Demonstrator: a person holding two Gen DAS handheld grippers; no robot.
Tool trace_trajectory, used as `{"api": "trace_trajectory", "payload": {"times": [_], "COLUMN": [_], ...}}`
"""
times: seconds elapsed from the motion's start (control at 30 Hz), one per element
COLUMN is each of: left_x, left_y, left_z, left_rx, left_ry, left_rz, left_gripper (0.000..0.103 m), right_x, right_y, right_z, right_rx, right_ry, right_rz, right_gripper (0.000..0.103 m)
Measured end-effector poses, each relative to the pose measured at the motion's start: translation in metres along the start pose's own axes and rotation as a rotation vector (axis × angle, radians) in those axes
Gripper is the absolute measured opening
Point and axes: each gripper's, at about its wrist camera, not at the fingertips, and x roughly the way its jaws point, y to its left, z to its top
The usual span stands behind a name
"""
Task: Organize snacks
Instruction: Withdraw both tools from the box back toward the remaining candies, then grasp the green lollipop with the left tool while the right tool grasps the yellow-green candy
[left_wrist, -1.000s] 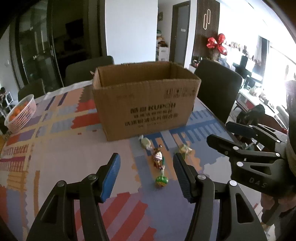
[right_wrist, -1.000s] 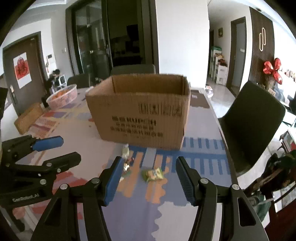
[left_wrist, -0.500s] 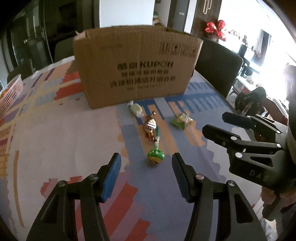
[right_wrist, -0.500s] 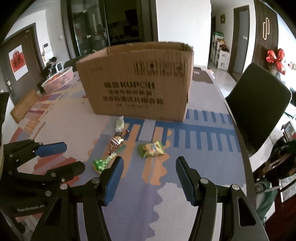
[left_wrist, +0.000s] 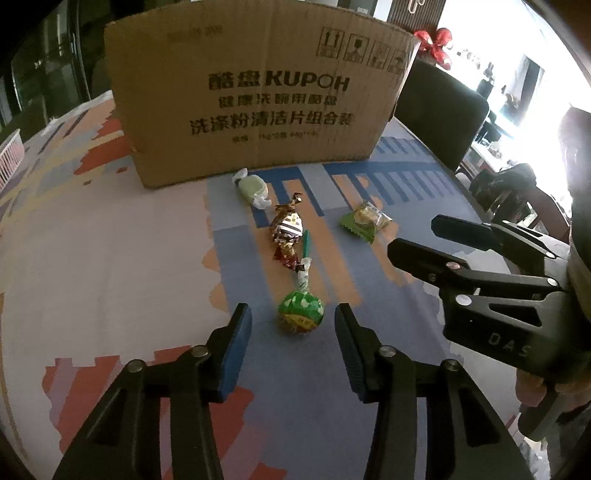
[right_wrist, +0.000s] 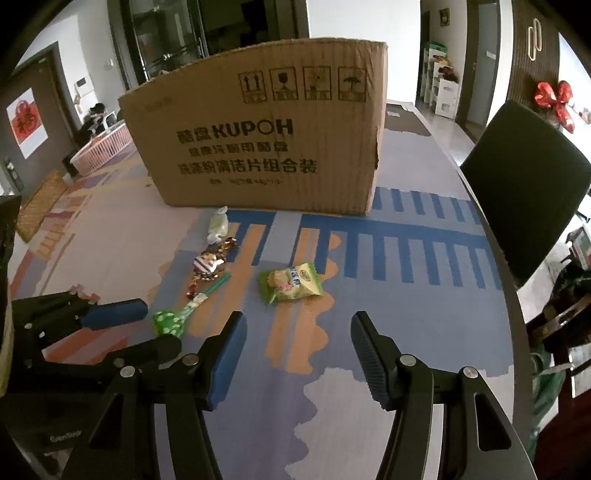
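Several snacks lie on the patterned tablecloth in front of a brown cardboard box (left_wrist: 255, 96) (right_wrist: 266, 129). A green-wrapped lollipop (left_wrist: 301, 312) (right_wrist: 168, 322) lies nearest. Behind it are a gold foil candy (left_wrist: 287, 230) (right_wrist: 208, 264), a pale green candy (left_wrist: 251, 186) (right_wrist: 218, 223) and a green snack packet (left_wrist: 364, 220) (right_wrist: 290, 282). My left gripper (left_wrist: 293, 321) hovers around the lollipop's head; its jaws are closing and its pads do not touch it. My right gripper (right_wrist: 297, 325) stands open just short of the green packet, nothing between its fingers.
A dark chair (right_wrist: 524, 192) stands at the table's right edge. A pink basket (right_wrist: 105, 146) sits at the far left of the table. The table's curved edge runs down the right side, with a person's hand (left_wrist: 535, 391) on the right gripper's handle.
Both grippers have sunk toward the table and tilted down, so the snacks and box look larger. The left jaws have narrowed around the lollipop. The right jaws kept their width.
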Motion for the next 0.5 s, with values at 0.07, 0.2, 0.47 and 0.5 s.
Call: {"api": "trace_trajectory", "payload": {"times": [0.07,0.2,0.47,0.5], "left_x": [0.003,0.005,-0.002,-0.004], "left_y": [-0.001,0.000,0.000,0.000], "left_z": [0.001,0.003,0.004,0.004], "left_rx": [-0.003,-0.005,-0.016,-0.016], "left_ry": [0.003,0.009,-0.003,-0.009], "left_rz": [-0.006,-0.015,-0.026,-0.025], "left_gripper": [0.041,0.031,0.026,0.026], "right_x": [0.004,0.007,0.023,0.026], "right_y": [-0.001,-0.001,0.002,0.003], "right_z": [0.002,0.006,0.019,0.020], "right_rx": [-0.002,-0.005,-0.011,-0.013], "right_ry": [0.006,0.007,0.019,0.022], "right_rz": [0.001,0.006,0.008,0.007], "right_gripper": [0.060,0.060,0.060,0.060]}}
